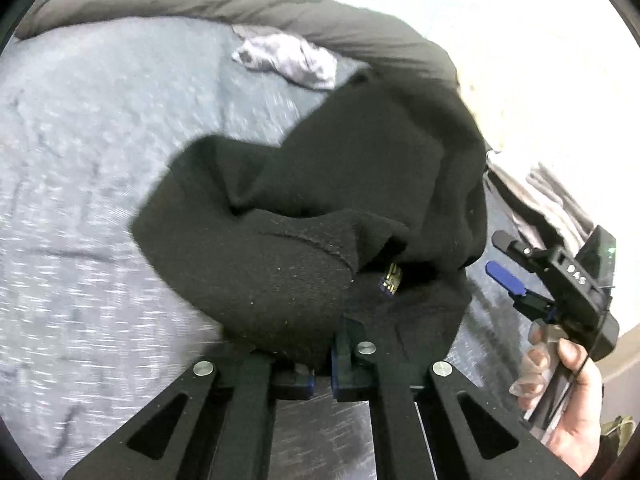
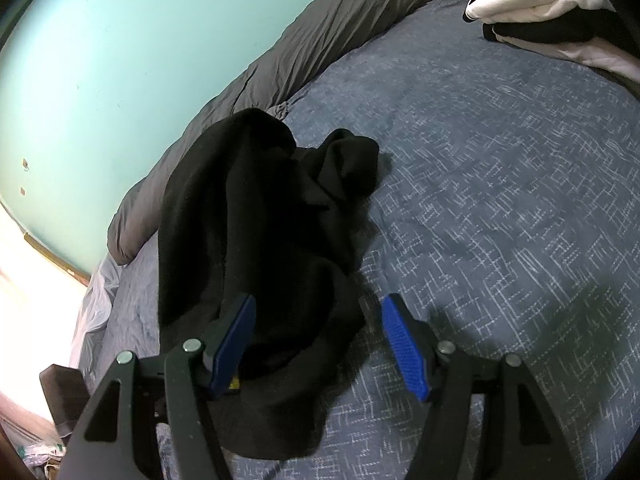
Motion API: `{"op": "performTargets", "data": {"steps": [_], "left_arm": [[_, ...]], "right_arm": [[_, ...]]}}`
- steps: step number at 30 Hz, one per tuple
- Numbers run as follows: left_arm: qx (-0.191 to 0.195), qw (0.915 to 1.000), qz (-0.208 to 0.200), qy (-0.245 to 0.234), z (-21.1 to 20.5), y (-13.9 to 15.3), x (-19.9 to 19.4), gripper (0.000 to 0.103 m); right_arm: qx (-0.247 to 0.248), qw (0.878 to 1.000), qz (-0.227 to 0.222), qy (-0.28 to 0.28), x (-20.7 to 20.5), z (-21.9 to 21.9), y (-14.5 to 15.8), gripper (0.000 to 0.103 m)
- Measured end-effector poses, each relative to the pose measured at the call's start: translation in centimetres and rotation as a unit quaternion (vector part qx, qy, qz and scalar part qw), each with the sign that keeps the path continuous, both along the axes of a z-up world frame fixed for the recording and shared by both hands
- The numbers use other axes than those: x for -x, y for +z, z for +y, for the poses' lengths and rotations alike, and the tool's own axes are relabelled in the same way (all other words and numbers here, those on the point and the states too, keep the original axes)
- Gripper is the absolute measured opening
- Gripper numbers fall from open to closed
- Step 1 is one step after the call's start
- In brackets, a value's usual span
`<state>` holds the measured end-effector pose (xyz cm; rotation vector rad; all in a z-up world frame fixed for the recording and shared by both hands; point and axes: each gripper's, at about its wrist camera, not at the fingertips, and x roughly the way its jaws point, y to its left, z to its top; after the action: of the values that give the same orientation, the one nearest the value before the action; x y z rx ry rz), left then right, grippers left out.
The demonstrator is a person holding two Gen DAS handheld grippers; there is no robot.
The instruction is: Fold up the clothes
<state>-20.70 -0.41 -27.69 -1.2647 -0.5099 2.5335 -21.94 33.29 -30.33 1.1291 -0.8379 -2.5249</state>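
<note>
One black garment (image 2: pixel 256 264) lies bunched on the bed (image 2: pixel 500 184), and the left tool (image 1: pixel 322 376) is clamped on its edge. The right tool (image 2: pixel 318 344) hangs wide apart, gripping nothing. One clothes pile (image 2: pixel 552 12) behind, one grey quilt (image 2: pixel 280 52) alongside.

Carried black two-finger grippers: left gripper (image 1: pixel 322 376) and right gripper (image 2: pixel 318 346), each with blue ribbed pads (image 2: pixel 404 346), round silver screws (image 2: pixel 192 345) and triangular cut-outs in the arms. Wore a clear thin glove on the hand (image 1: pixel 568 392).
</note>
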Motion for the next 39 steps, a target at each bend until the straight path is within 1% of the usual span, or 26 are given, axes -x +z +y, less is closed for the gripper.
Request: {"op": "performTargets", "data": {"steps": [1, 3, 4, 5, 6, 7, 9, 11, 14, 18, 20, 22, 30, 34, 39], "left_arm": [[0.001, 1.0000, 0.006, 0.006, -1.0, 0.7, -0.4, 0.004], [0.009, 0.9998, 0.012, 0.014, -0.7, 1.4, -2.6, 0.004], [0.013, 0.9995, 0.016, 0.023, -0.6, 1.3, -4.1, 0.004], [0.013, 0.9994, 0.017, 0.028, -1.4, 0.6, -2.4, 0.004], [0.015, 0.9991, 0.018, 0.034, -1.4, 1.0, -2.5, 0.004], [0.017, 0.9987, 0.021, 0.042, -1.9, 1.1, -1.8, 0.004], [0.021, 0.9982, 0.023, 0.050, -3.2, 3.0, -2.5, 0.004], [0.034, 0.9975, 0.027, 0.055, -4.6, 4.4, -4.1, 0.004], [0.045, 0.9961, 0.028, 0.071, -6.7, 5.2, -4.3, 0.004], [0.053, 0.9923, 0.029, 0.108, -10.2, 6.7, -5.0, 0.003], [0.070, 0.9892, 0.026, 0.126, -12.4, 7.5, -5.1, 0.003], [0.079, 0.9872, 0.020, 0.137, -14.1, 7.8, -4.9, 0.003], [0.126, 0.9778, 0.004, 0.167, -19.6, 9.0, -4.3, 0.003], [0.153, 0.9683, -0.002, 0.197, -23.5, 9.8, -4.3, 0.003], [0.169, 0.9545, 0.007, 0.245, -28.2, 11.9, -4.7, 0.003]], "right_arm": [[0.001, 1.000, 0.002, -0.001, 0.1, 0.0, 0.1, 0.067], [0.002, 1.000, 0.007, -0.003, 0.2, -0.1, 0.4, 0.067], [0.003, 1.000, 0.009, -0.003, 0.2, -0.1, 0.5, 0.067], [0.004, 1.000, 0.010, -0.004, 0.2, -0.1, 0.6, 0.067], [0.006, 1.000, 0.010, -0.005, 0.2, -0.3, 0.6, 0.067], [0.008, 1.000, 0.010, -0.005, 0.2, -0.4, 0.6, 0.067], [0.011, 1.000, 0.011, -0.001, 0.2, -0.6, 0.8, 0.067], [0.012, 1.000, 0.013, 0.003, 0.2, -1.0, 1.0, 0.067], [0.009, 1.000, 0.021, 0.008, 0.1, -1.6, 1.3, 0.067], [0.012, 1.000, 0.021, 0.006, 0.1, -1.9, 1.3, 0.067], [0.013, 1.000, 0.020, 0.009, 0.1, -2.1, 1.2, 0.067], [0.012, 1.000, 0.020, 0.013, 0.1, -2.4, 1.3, 0.067], [0.011, 1.000, 0.020, 0.021, 0.2, -3.5, 1.3, 0.067], [0.009, 0.999, 0.022, 0.025, 0.2, -3.9, 1.3, 0.067], [0.007, 0.999, 0.018, 0.028, 0.3, -4.4, 1.1, 0.067]]}}
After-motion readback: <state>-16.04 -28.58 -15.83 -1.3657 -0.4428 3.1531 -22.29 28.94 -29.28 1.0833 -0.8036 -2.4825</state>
